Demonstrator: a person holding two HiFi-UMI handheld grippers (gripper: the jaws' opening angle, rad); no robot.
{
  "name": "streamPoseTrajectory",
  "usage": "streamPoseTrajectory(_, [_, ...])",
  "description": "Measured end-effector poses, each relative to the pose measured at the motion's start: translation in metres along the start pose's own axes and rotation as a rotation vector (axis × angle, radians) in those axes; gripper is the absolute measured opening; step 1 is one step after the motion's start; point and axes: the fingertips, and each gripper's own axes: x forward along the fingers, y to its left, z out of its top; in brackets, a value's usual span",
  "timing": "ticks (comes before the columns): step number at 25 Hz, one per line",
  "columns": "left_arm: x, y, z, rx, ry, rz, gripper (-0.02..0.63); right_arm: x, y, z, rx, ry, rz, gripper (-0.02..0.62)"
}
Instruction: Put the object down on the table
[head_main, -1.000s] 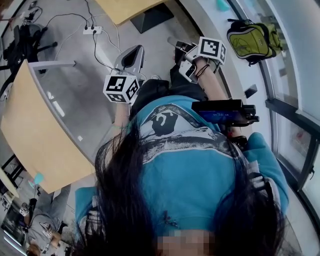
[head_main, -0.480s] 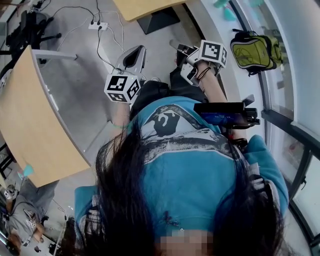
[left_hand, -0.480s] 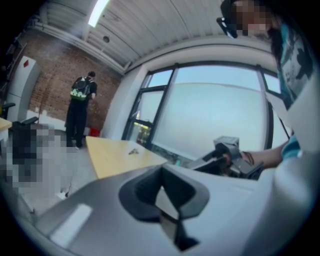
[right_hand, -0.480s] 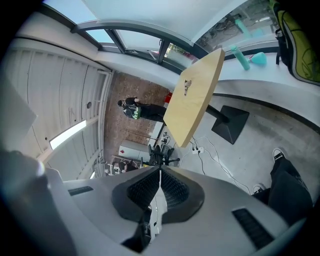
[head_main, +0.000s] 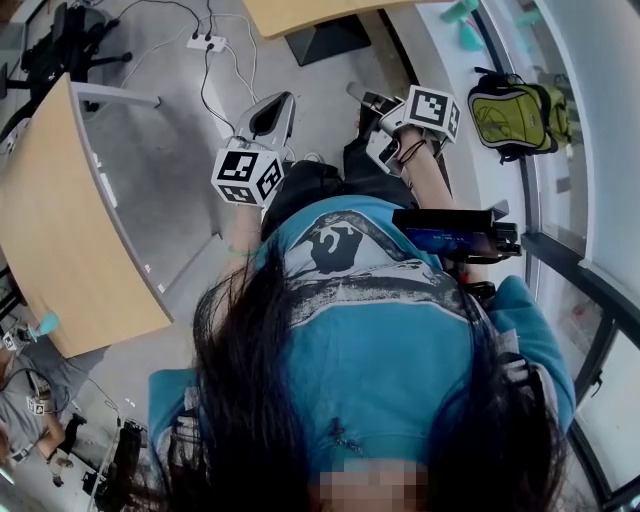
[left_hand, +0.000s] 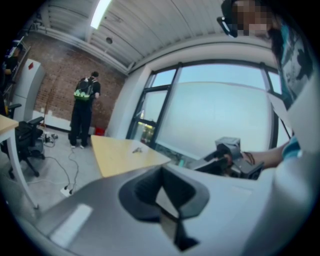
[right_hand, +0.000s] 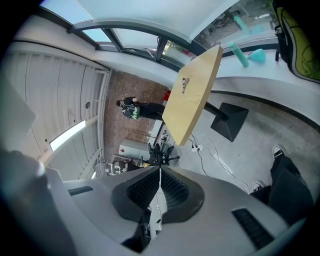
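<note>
No object sits in either gripper. My left gripper (head_main: 274, 101) is held out in front of the person's waist, its marker cube (head_main: 245, 173) nearest the body, and its jaws stand together with nothing between them (left_hand: 161, 170). To its right, my right gripper (head_main: 363, 100) is also shut and empty (right_hand: 160, 173), and it shows in the left gripper view (left_hand: 227, 156) held in a hand. A pale wooden table (head_main: 60, 220) stands to the left. A second wooden table (right_hand: 192, 95) lies ahead with a small item (right_hand: 185, 84) on it.
A yellow-green backpack (head_main: 515, 100) leans by the window at the right. A power strip with cables (head_main: 210, 42) lies on the grey floor, near a dark table base (head_main: 325, 40) and an office chair (head_main: 70, 35). A person (left_hand: 84, 112) stands far off. A dark device (head_main: 455, 230) hangs at the chest.
The head view has swung: the left table, floor cables and backpack have slid across the frame. Both grippers stay shut and hold almost the same place in front of the body.
</note>
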Motion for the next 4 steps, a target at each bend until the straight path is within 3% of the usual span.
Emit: streamPoseTrajectory(4, [0.0003, -0.0012, -0.0014, -0.006, 0.004, 0.004, 0.003, -0.0026, -0.0025, 0.0064, 0.007, -0.015, -0.002, 0.02])
